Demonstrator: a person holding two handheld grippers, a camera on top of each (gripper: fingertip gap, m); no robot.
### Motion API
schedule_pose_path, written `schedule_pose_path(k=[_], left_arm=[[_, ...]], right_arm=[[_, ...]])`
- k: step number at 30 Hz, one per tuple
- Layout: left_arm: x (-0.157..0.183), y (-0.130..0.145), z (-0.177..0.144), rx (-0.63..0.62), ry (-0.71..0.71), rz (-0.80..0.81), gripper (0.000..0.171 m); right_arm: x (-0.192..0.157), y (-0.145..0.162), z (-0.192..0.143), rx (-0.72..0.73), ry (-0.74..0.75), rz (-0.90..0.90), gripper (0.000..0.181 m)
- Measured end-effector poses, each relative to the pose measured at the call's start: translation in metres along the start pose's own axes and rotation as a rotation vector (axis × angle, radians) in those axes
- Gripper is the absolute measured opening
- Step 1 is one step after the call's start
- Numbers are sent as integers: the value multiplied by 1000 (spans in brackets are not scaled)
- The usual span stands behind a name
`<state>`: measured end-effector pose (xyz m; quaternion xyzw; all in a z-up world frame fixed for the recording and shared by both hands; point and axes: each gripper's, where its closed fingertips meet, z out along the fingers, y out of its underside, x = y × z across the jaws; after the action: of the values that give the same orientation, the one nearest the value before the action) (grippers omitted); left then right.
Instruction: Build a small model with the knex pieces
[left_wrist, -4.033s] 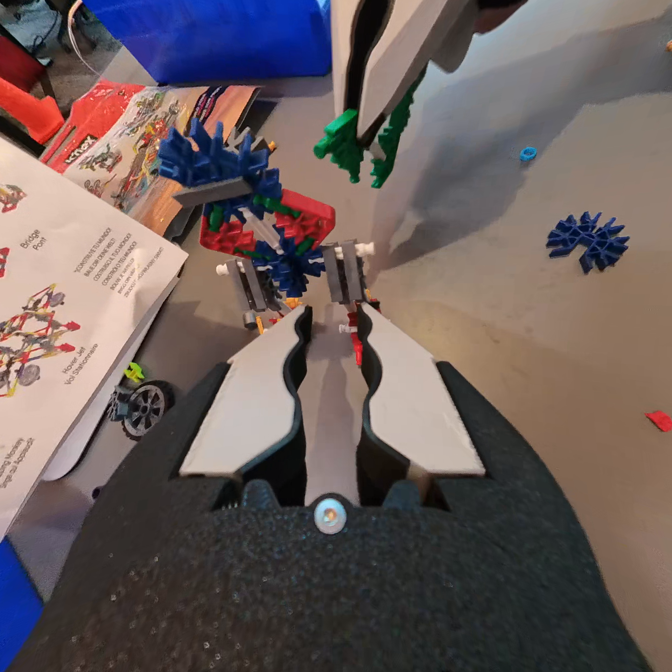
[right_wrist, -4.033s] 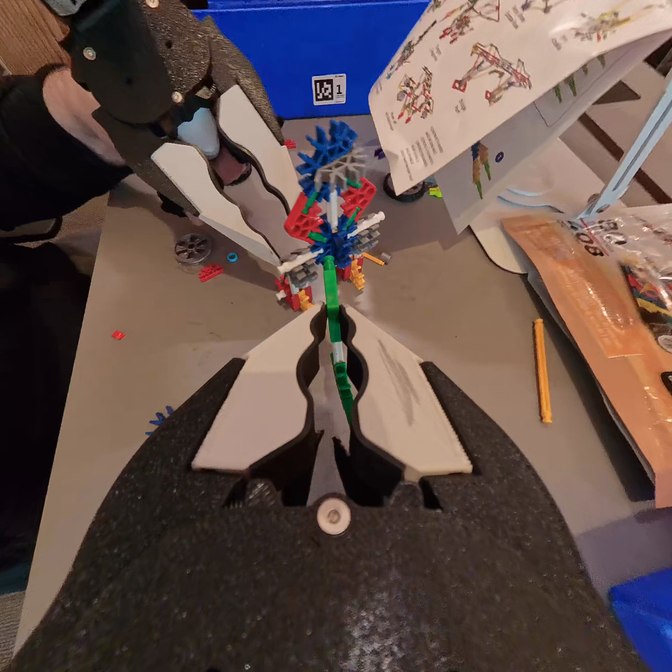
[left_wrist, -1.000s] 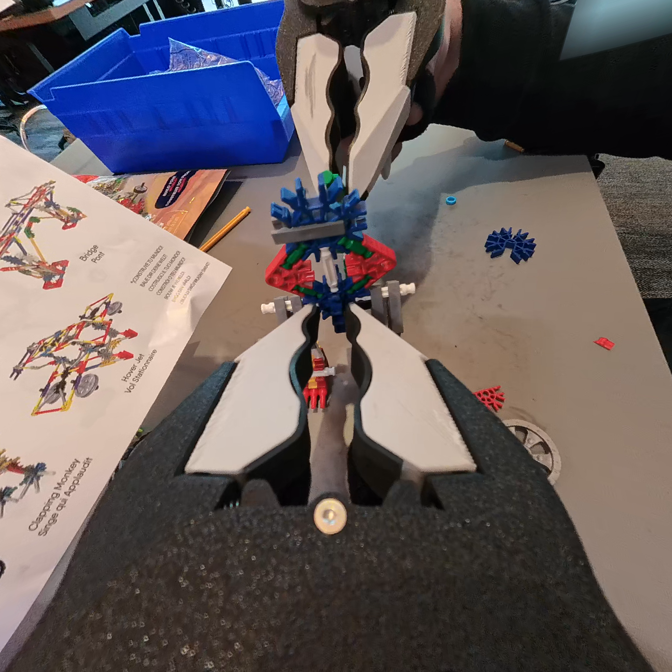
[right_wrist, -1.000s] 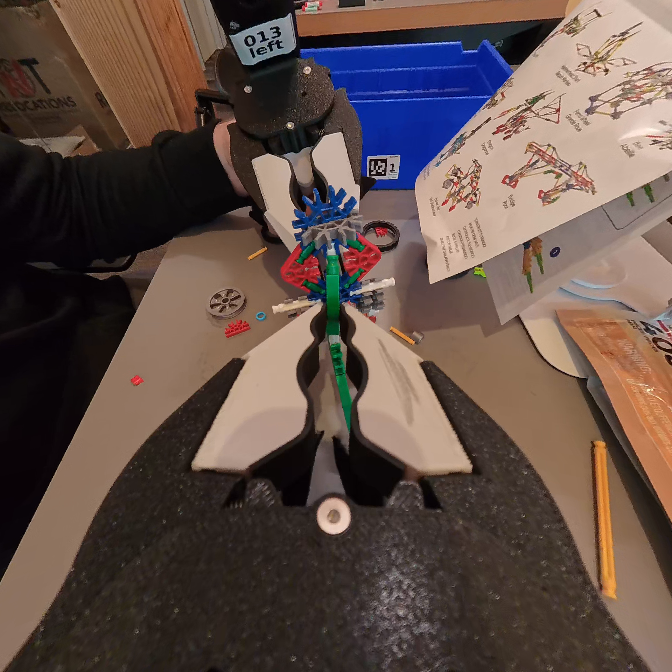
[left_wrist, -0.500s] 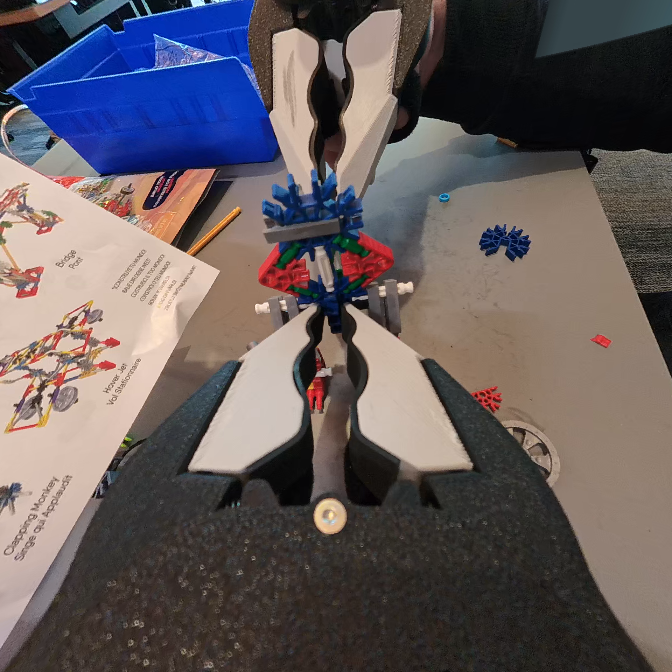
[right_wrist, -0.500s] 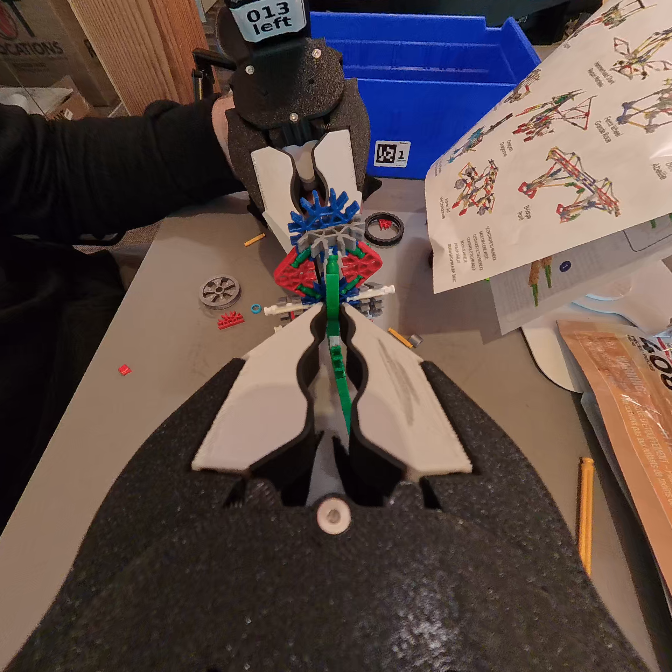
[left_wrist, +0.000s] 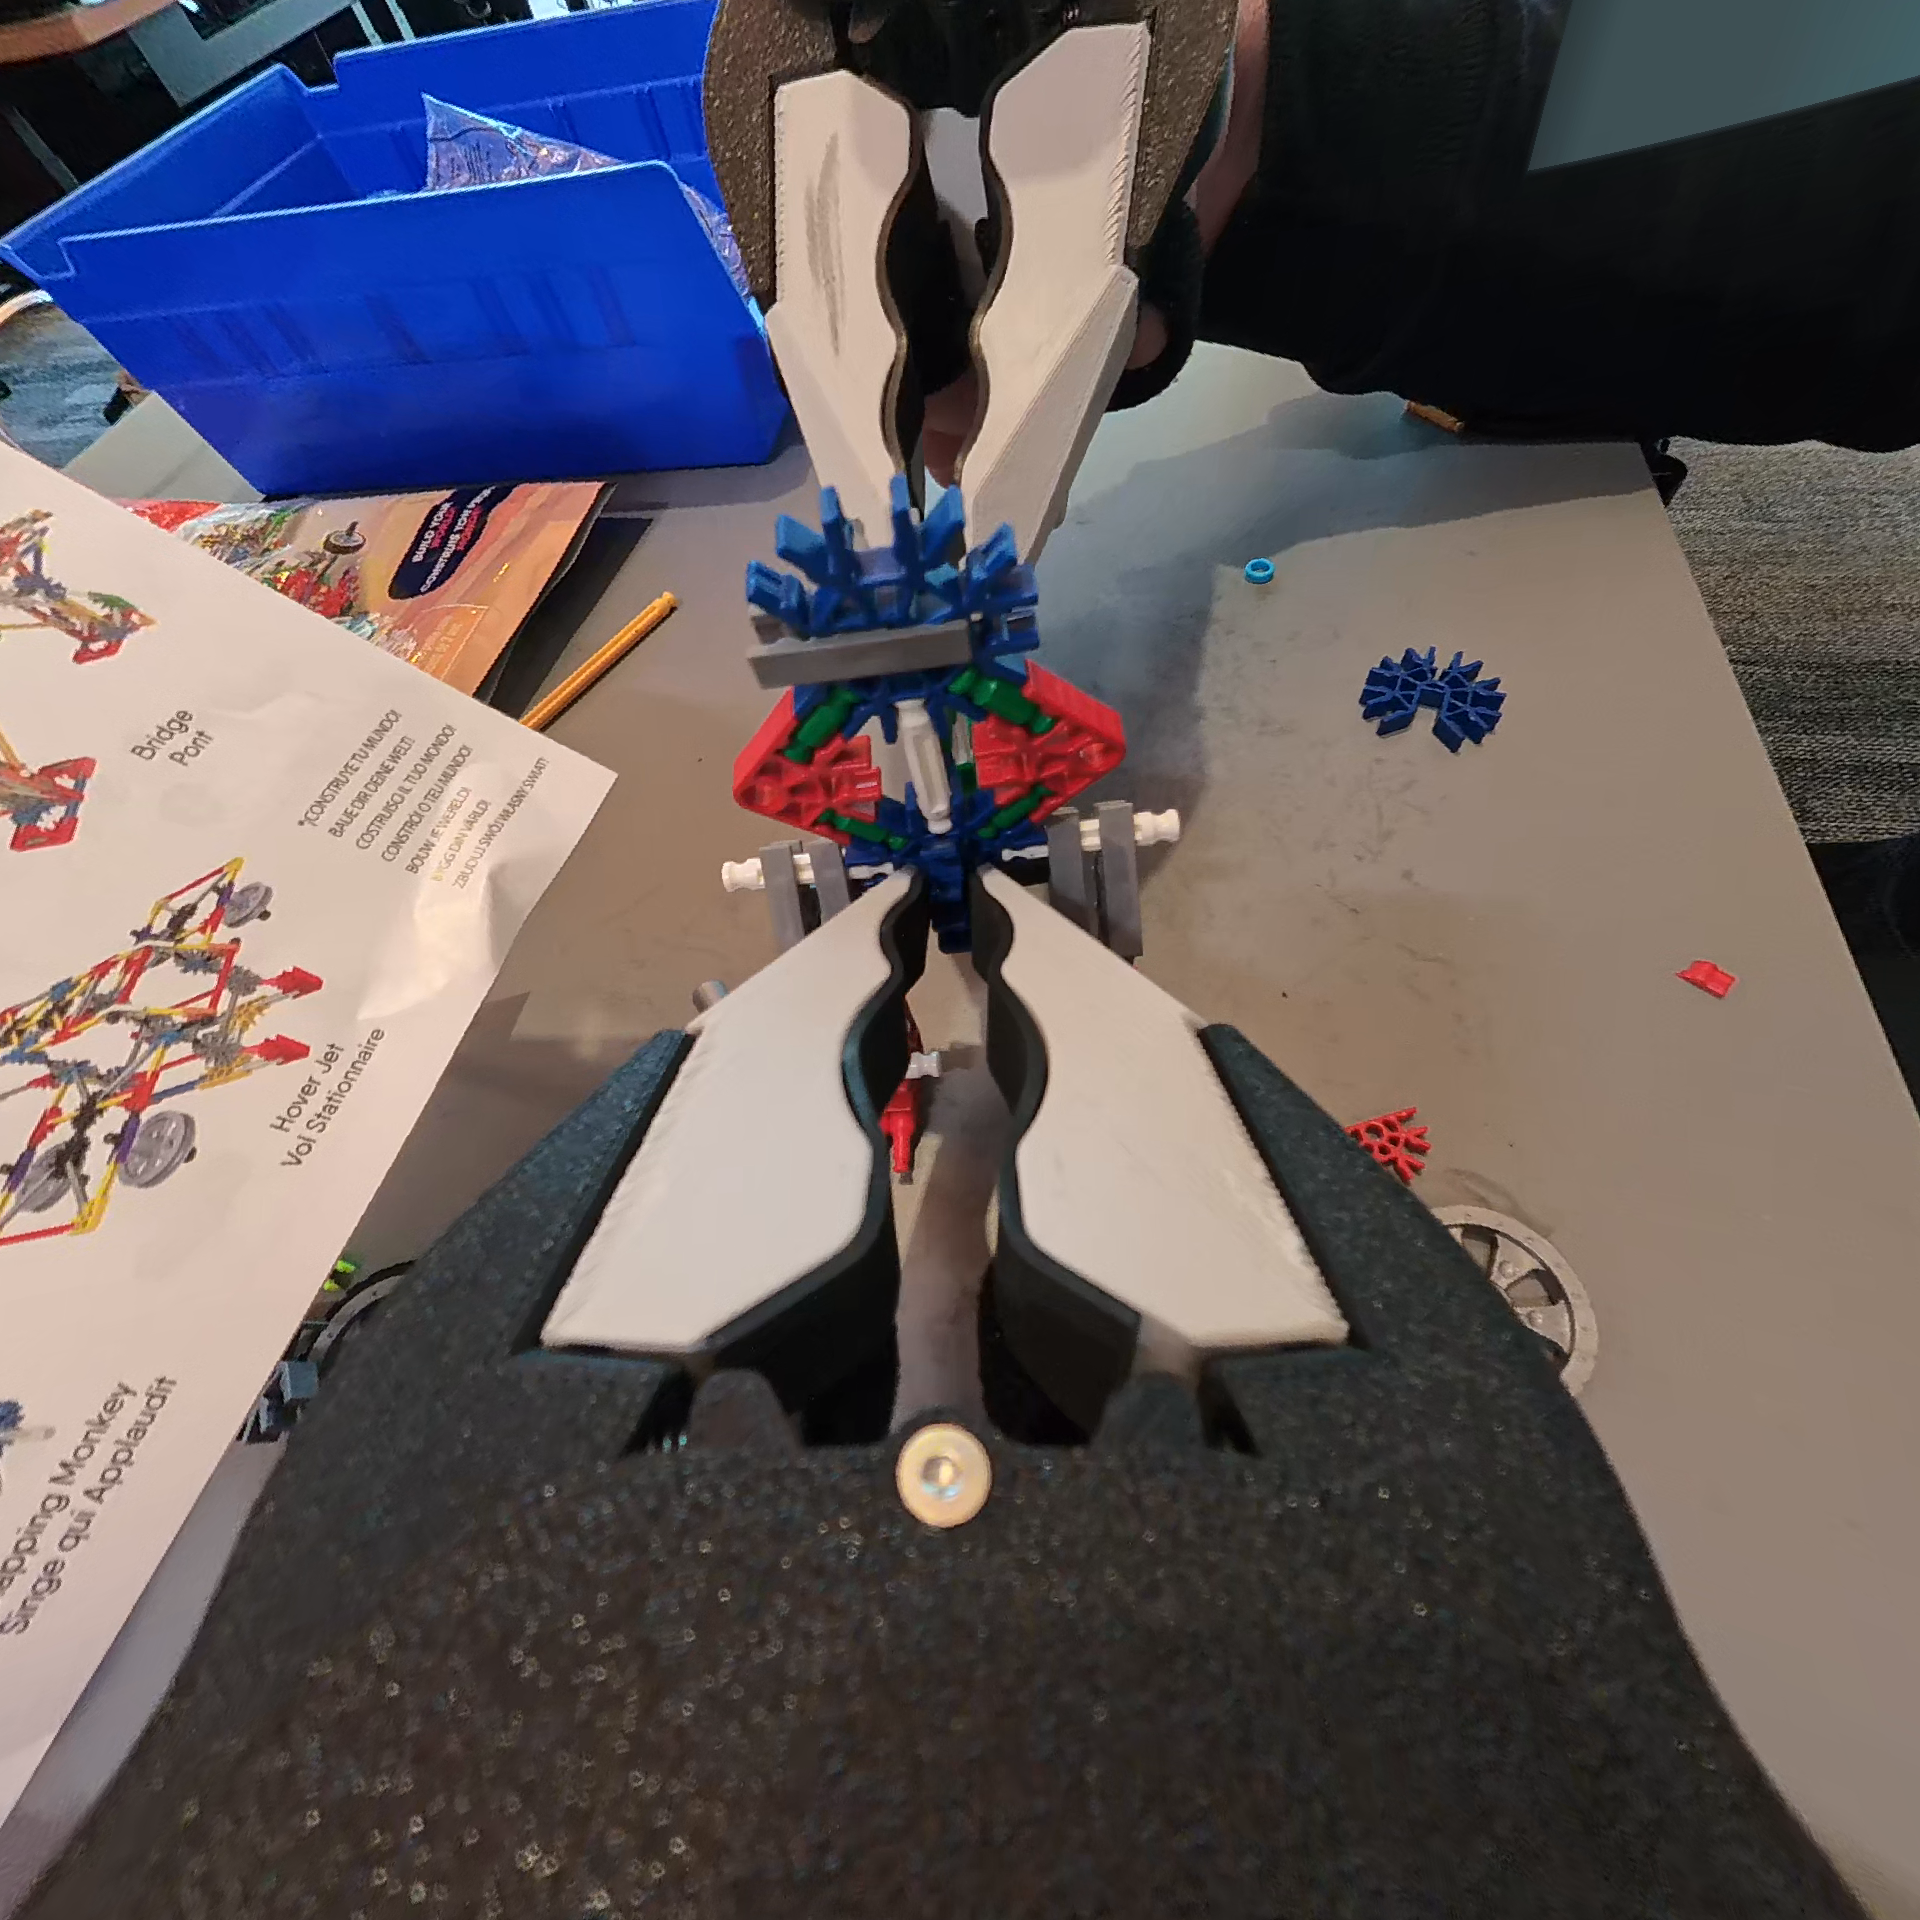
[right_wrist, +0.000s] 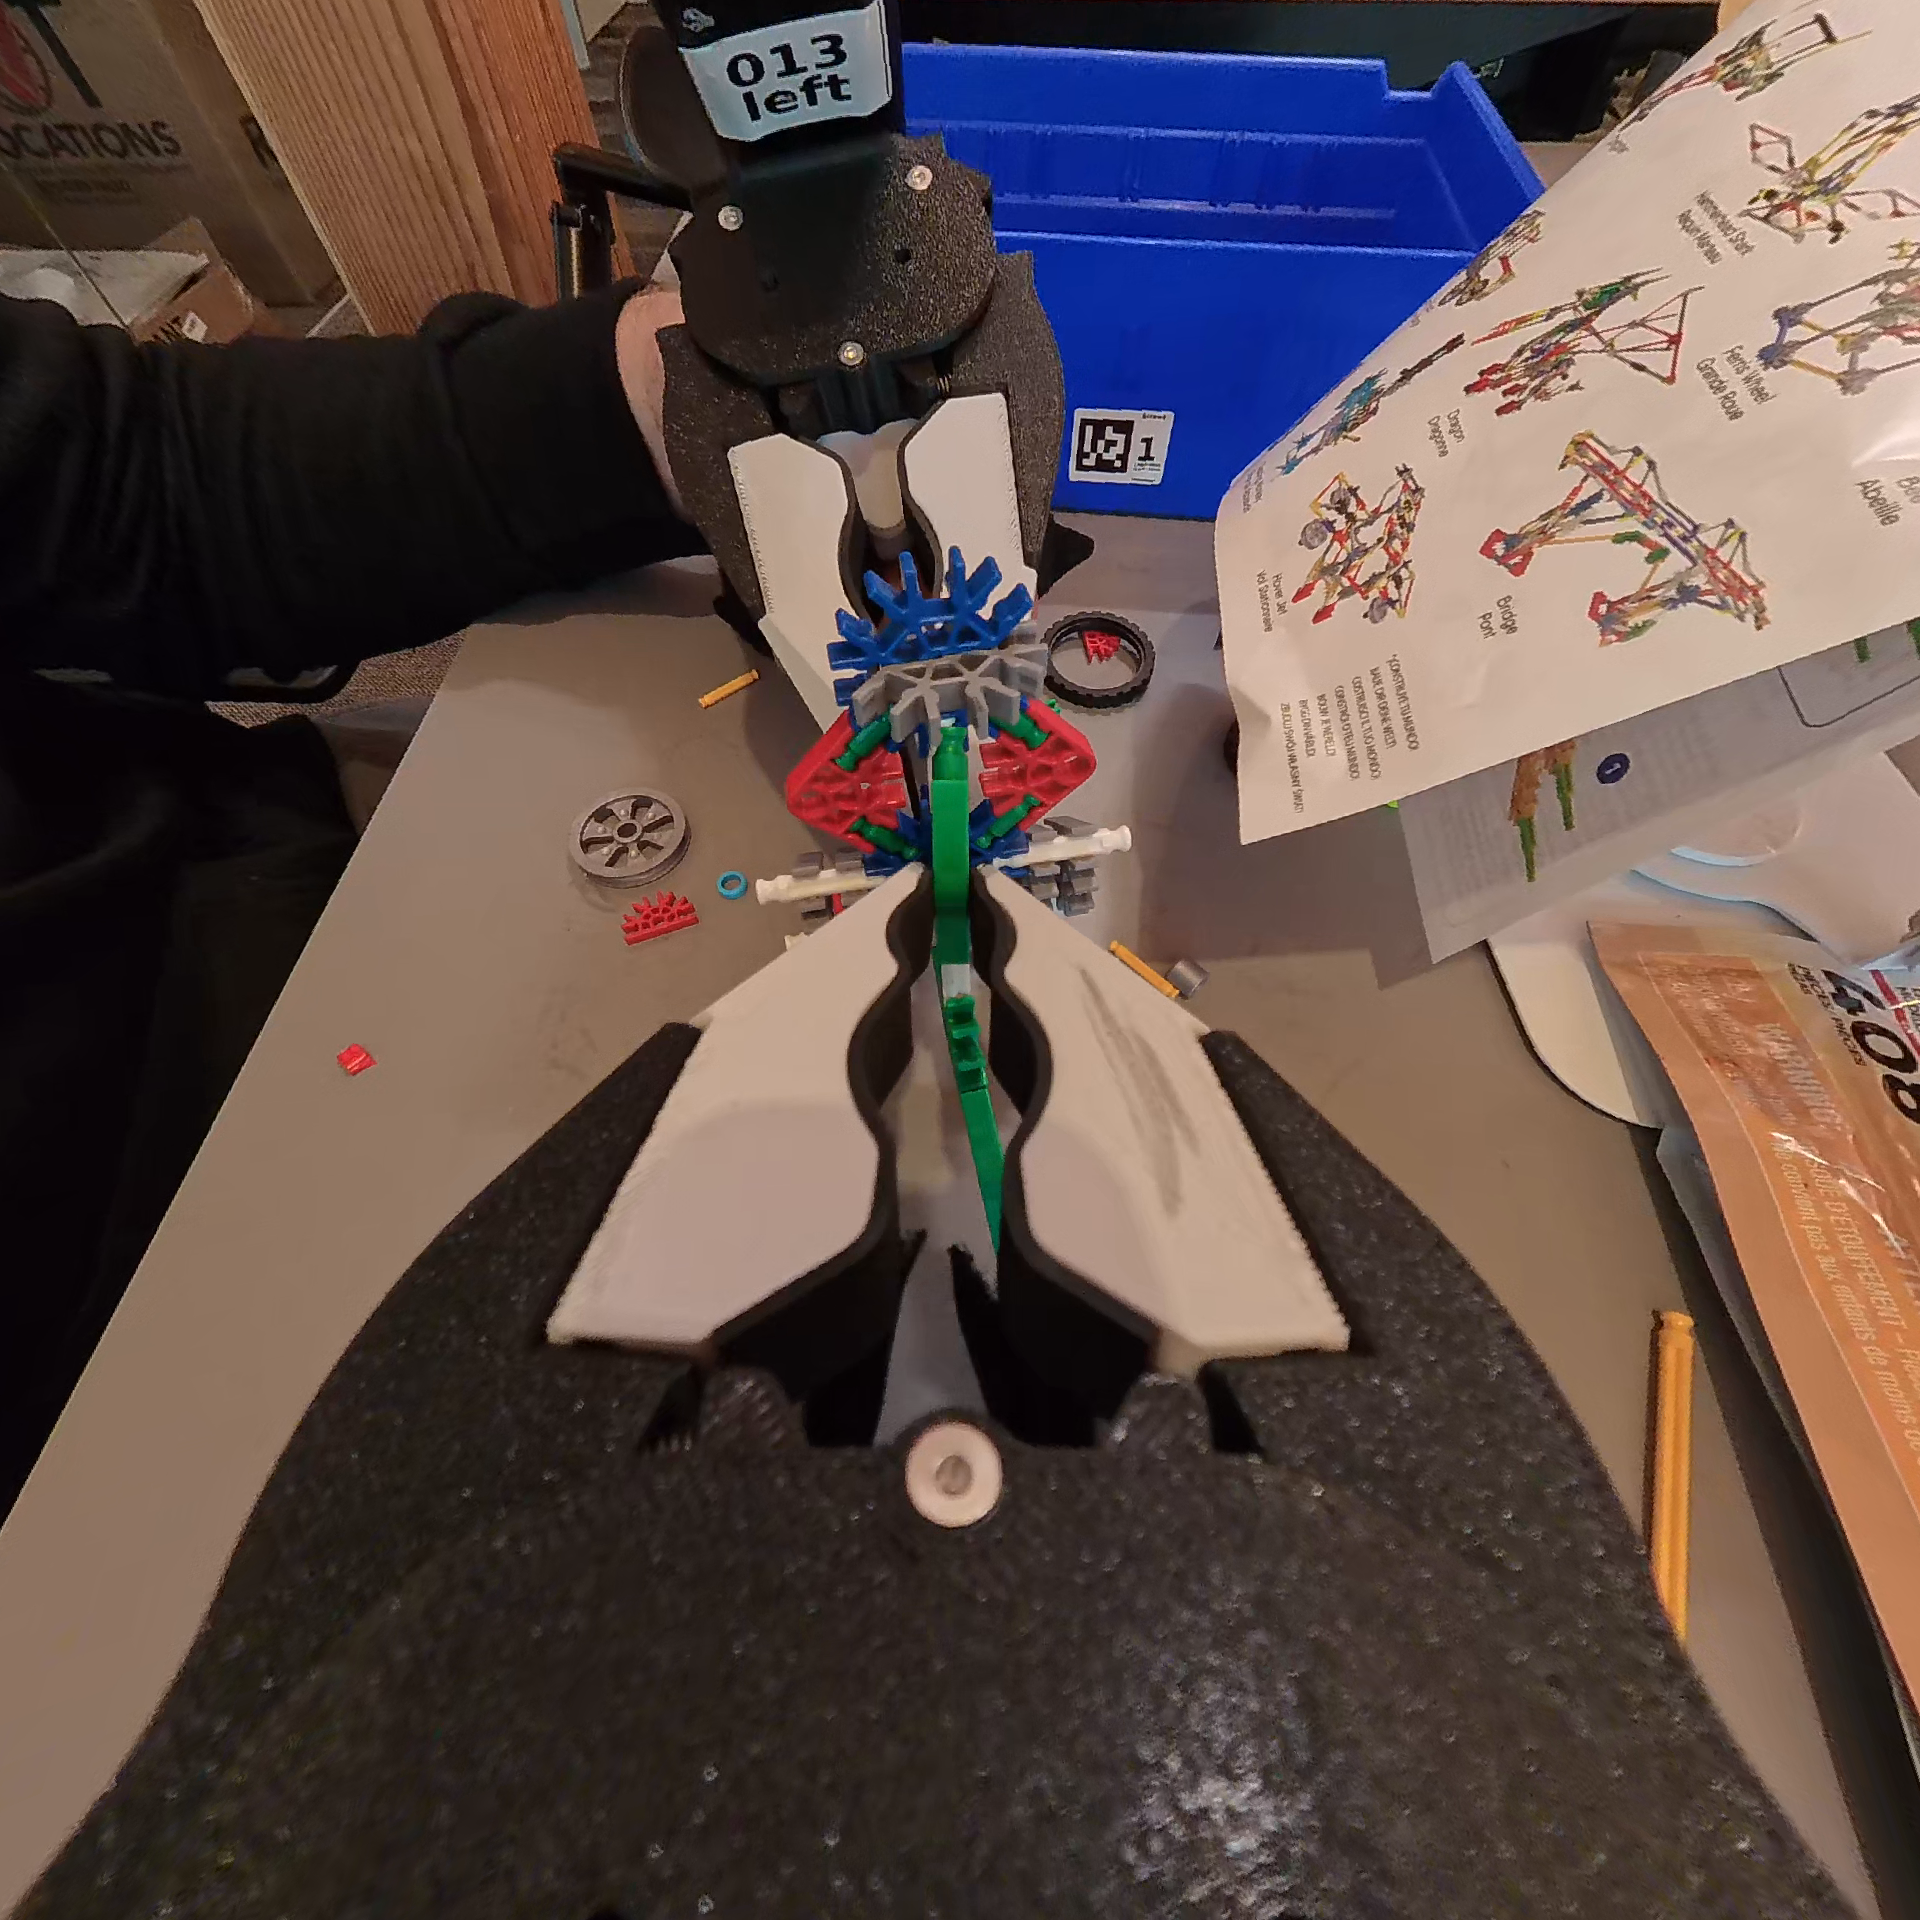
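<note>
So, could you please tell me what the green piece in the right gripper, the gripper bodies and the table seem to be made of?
The green piece, clamped in the right gripper, looks like moulded plastic: uniform colour, slight gloss, crisp edges. The left gripper body looks like black, speckled, pebbly foam, possibly a textured print. The table is matte grey, scuffed, likely laminate.

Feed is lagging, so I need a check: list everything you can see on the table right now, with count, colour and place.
toy model: 1, blue, red, green, grey, table centre
green piece: 1, green, between the right fingers, tip at the model
blue bin: 1, blue, far edge
instruction sheet: 1, white, beside the model
loose blue connector: 1, blue, bare table
grey wheel: 1, grey, near red connector
black tyre: 1, black, behind the model
yellow rod: 1, yellow, by the orange bag
left gripper: shut on the model's lower blue hub
right gripper: shut on the green piece
</note>
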<state>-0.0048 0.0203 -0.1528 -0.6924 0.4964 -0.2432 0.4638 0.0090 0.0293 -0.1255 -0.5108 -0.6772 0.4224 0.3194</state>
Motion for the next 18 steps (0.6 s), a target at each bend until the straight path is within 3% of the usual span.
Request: schedule_pose_path(k=[18], left_arm=[[3,-2,2,12,24,-1,6]], right_arm=[[-3,1,-3,-7,-17,-3,6]])
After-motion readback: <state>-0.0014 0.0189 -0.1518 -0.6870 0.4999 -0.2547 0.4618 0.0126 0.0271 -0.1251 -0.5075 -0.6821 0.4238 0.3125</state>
